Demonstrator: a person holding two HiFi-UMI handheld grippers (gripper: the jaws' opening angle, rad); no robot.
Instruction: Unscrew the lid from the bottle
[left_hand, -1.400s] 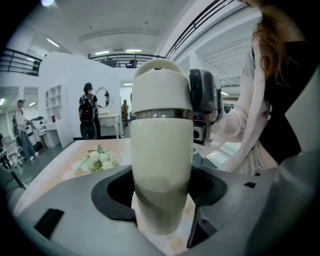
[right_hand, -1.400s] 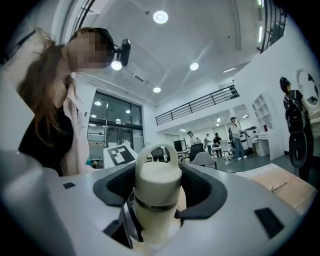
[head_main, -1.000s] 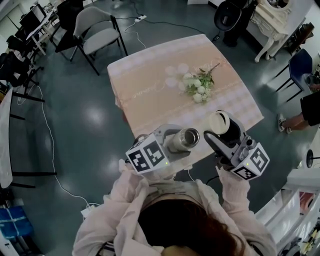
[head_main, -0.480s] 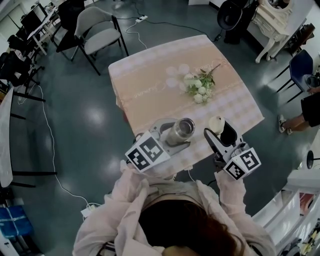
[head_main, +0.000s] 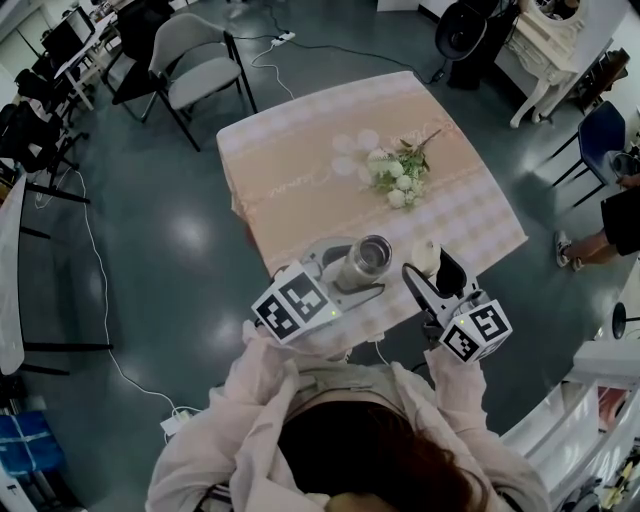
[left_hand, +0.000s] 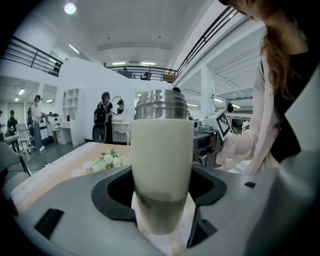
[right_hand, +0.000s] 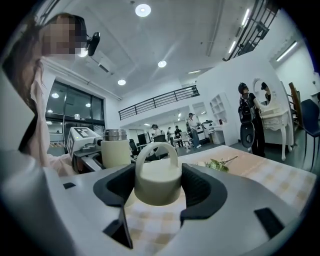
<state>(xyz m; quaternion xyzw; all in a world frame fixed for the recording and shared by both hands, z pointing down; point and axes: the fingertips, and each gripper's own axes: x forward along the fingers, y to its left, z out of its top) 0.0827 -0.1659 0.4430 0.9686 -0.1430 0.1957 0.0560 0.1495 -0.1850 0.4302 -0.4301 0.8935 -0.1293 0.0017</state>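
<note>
A cream bottle (head_main: 362, 262) with a bare steel neck, no lid on it, stands upright between the jaws of my left gripper (head_main: 350, 274) over the table's near edge. In the left gripper view the bottle (left_hand: 161, 165) fills the middle and both pads press on its sides. My right gripper (head_main: 433, 268) is just to the right of it, shut on the cream lid (head_main: 428, 255). In the right gripper view the lid (right_hand: 157, 181), with its loop handle up, sits low over the checked cloth, and the bottle (right_hand: 115, 151) shows to the left.
The square table (head_main: 300, 150) has a peach checked cloth, and a bunch of white flowers (head_main: 400, 172) lies at its middle right. A grey chair (head_main: 195, 62) stands beyond the far left corner. A person's leg (head_main: 590, 240) is at the right edge.
Both grippers have sunk toward the table's near edge. The right one with the lid has dropped the most and drawn slightly back. Both grips are unchanged.
</note>
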